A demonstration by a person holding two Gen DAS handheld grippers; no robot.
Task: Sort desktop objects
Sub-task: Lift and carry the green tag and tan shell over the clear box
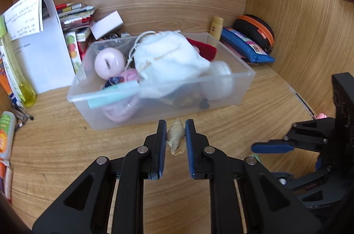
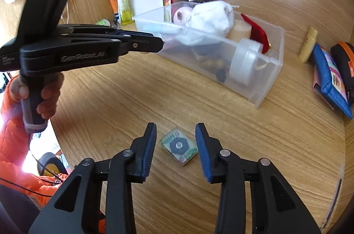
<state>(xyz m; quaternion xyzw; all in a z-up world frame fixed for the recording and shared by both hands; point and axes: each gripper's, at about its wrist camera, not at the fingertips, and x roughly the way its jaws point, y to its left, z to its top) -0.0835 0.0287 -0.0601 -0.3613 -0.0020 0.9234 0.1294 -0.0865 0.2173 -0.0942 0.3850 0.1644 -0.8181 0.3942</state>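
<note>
A ribbed beige seashell (image 1: pixel 176 137) sits between the blue pads of my left gripper (image 1: pixel 176 123), which is shut on it just in front of a clear plastic box (image 1: pixel 154 115). The box holds a white drawstring pouch (image 1: pixel 170 61), a pink ball (image 1: pixel 109 63), a white jar (image 1: pixel 219 79) and other small items. In the right wrist view my right gripper (image 2: pixel 176 125) stands open over the desk. A small green square packet (image 2: pixel 178 145) lies flat between its fingers, and neither pad touches it. The left gripper (image 2: pixel 154 44) shows there from the side, near the box (image 2: pixel 261 90).
A blue pouch (image 1: pixel 245 48), a black-and-orange case (image 1: pixel 256 30) and a small yellow bottle (image 1: pixel 216 27) lie behind the box on the right. Papers and booklets (image 1: pixel 37 39) and tubes crowd the left. A hand in an orange sleeve (image 2: pixel 42 99) grips the left handle.
</note>
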